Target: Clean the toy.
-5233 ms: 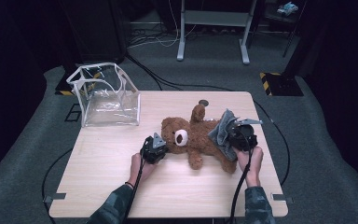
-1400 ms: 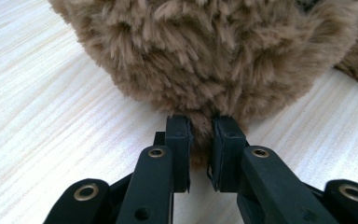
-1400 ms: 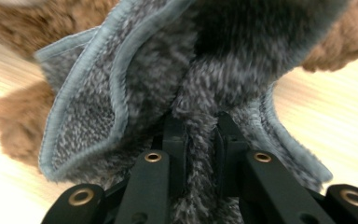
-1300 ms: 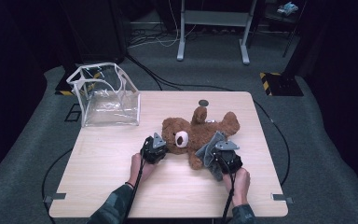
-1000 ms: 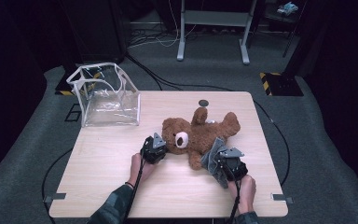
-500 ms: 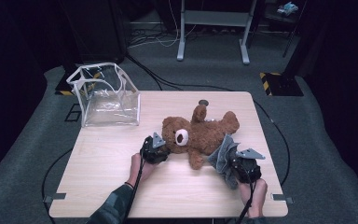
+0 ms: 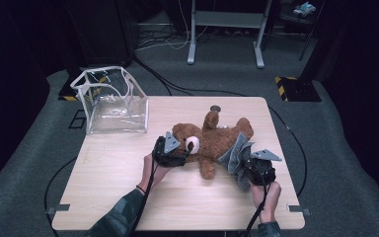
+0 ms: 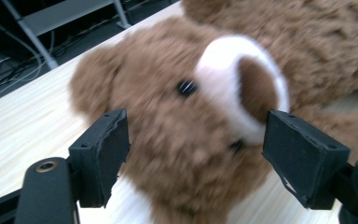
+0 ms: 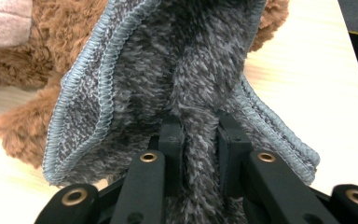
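A brown teddy bear (image 7: 212,140) lies on its back in the middle of the wooden table (image 7: 128,197). My left gripper (image 7: 180,153) is at the bear's head. In the left gripper view the head (image 8: 182,140) sits between the jaws, which have just been opening and stand wide, off the fur. My right gripper (image 7: 244,165) is by the bear's leg at the right and is shut on a grey fuzzy cloth (image 7: 233,155). In the right gripper view the cloth (image 9: 168,70) fans up from the pinched jaws of that gripper (image 9: 200,135), with the bear (image 9: 28,60) behind it.
A clear plastic box (image 7: 113,106) with a white frame stands at the table's back left corner. A small dark round object (image 7: 215,107) lies at the far edge behind the bear. Cables trail off the table, and a metal stand (image 7: 227,29) rises beyond it.
My left gripper's jaws have opened off the bear's head and the hand rose a little. My right gripper has carried the grey cloth to the right, away from the bear's leg.
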`<state>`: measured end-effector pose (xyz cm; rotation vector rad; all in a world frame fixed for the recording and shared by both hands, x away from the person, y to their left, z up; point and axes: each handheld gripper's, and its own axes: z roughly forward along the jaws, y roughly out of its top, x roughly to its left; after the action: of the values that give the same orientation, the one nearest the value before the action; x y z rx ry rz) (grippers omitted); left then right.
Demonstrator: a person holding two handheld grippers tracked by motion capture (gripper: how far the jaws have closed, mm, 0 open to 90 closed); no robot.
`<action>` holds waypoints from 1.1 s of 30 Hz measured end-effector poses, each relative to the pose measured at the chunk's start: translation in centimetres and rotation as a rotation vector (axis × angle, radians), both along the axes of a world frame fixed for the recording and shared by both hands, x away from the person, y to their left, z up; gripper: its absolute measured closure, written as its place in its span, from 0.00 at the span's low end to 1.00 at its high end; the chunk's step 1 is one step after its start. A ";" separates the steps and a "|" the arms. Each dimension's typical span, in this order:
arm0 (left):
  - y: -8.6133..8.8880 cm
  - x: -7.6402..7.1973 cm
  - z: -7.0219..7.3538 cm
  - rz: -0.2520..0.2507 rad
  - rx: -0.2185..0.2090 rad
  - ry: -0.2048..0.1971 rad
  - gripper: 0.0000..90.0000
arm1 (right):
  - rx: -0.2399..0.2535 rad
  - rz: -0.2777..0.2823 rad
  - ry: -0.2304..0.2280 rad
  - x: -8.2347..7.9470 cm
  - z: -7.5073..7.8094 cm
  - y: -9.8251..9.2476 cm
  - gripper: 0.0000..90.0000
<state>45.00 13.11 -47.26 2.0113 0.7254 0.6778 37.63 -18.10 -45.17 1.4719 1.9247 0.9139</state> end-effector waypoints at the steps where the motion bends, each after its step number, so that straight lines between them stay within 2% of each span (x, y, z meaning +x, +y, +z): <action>1: -0.9 0.4 0.1 -0.006 -0.006 0.021 0.23 | 0.006 -0.001 0.005 0.1 0.0 0.0 0.84; 4: -1.6 0.7 0.3 -0.004 0.014 0.024 0.20 | 0.010 -0.001 0.003 0.3 0.1 -0.1 0.84; 7: -2.1 1.0 0.5 0.008 0.012 0.018 0.19 | 0.015 -0.002 0.010 0.5 0.4 -0.3 0.84; 9: -2.7 1.2 0.7 0.009 0.044 -0.003 0.19 | 0.018 -0.008 0.013 0.6 0.4 -0.3 0.84; 12: -3.1 1.6 0.7 0.009 0.066 0.005 0.19 | 0.021 -0.003 0.025 0.9 0.2 -0.4 0.84; 13: -3.4 2.1 0.5 0.014 0.107 0.014 0.20 | 0.027 -0.007 0.028 1.0 0.2 -0.4 0.83; 15: -3.4 2.5 0.0 0.004 0.123 0.015 0.28 | 0.027 -0.004 0.029 1.1 0.1 -0.3 0.83; 18: -3.1 2.9 -0.2 -0.004 0.095 0.039 0.43 | 0.030 -0.004 0.023 1.1 0.2 -0.2 0.83; 20: -3.1 3.0 -0.2 -0.006 0.088 0.042 0.49 | 0.035 -0.003 0.018 1.1 0.3 -0.1 0.83; 23: -2.7 3.3 0.4 -0.010 0.052 0.111 0.52 | 0.031 0.001 -0.007 0.9 0.7 0.3 0.83; 27: -2.3 3.4 1.1 -0.029 0.033 0.177 0.54 | 0.029 0.007 -0.029 0.8 1.4 0.8 0.83; 28: -2.3 3.4 1.1 -0.029 0.033 0.177 0.55 | 0.029 0.007 -0.029 0.8 1.4 0.8 0.83; 29: -1.9 3.5 1.5 -0.038 0.015 0.215 0.55 | 0.029 0.009 -0.043 0.8 1.7 0.9 0.83; 30: -1.9 3.5 1.5 -0.038 0.015 0.215 0.55 | 0.028 0.010 -0.047 0.7 1.9 1.0 0.83; 31: -1.7 3.6 2.0 -0.048 -0.013 0.264 0.55 | 0.028 0.013 -0.052 0.7 2.1 1.1 0.83; 32: -1.7 3.6 2.0 -0.048 -0.013 0.264 0.55 | 0.026 0.018 -0.059 0.7 2.3 1.2 0.83; 33: -1.2 3.6 2.5 -0.066 -0.013 0.305 0.55 | 0.025 0.018 -0.061 0.6 2.5 1.3 0.83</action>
<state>48.58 11.86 -44.76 2.1409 0.8318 0.3294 38.23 -16.75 -42.66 1.4259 1.8918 0.9838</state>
